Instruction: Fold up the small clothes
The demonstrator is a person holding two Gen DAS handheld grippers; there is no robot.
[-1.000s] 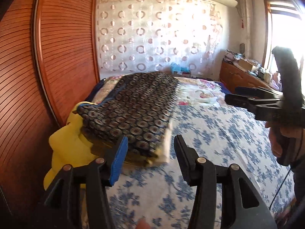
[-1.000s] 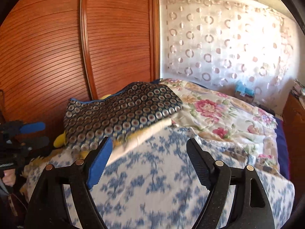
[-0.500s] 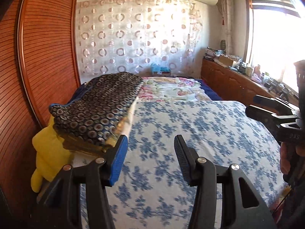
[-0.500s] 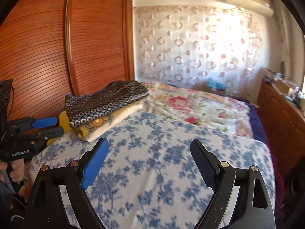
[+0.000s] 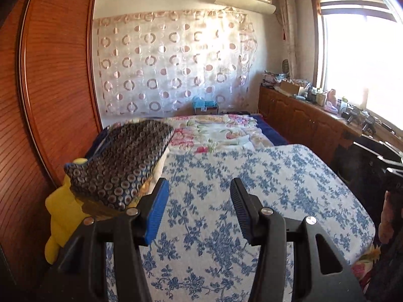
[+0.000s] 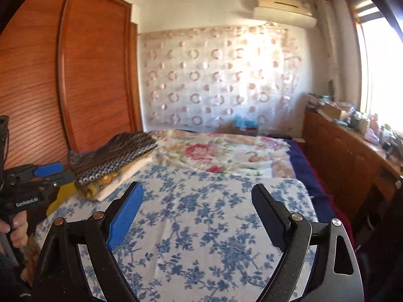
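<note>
A folded stack of small clothes lies at the left edge of the bed, topped by a dark garment with a ring pattern (image 5: 126, 161) (image 6: 113, 156). Under it are a yellow piece (image 5: 60, 209) and a white layer (image 6: 126, 176). My left gripper (image 5: 199, 183) hovers open over the blue-flowered bedspread (image 5: 252, 188), just right of the stack, with nothing between its fingers. It also shows at the left of the right wrist view, as the left gripper (image 6: 47, 172) held in a hand. My right gripper (image 6: 197, 186) stands wide open and empty above the same bedspread (image 6: 214, 214).
A wooden wardrobe (image 5: 50, 88) runs along the left of the bed. A flowered quilt (image 6: 226, 151) covers the far half of the bed. A low wooden cabinet (image 5: 302, 120) with clutter stands at the right under a bright window. A ring-patterned curtain (image 5: 176, 63) hangs behind.
Both grippers have drawn back and up from the folded stack, which now sits farther away and to the left. The right gripper's jaws have widened slightly.
</note>
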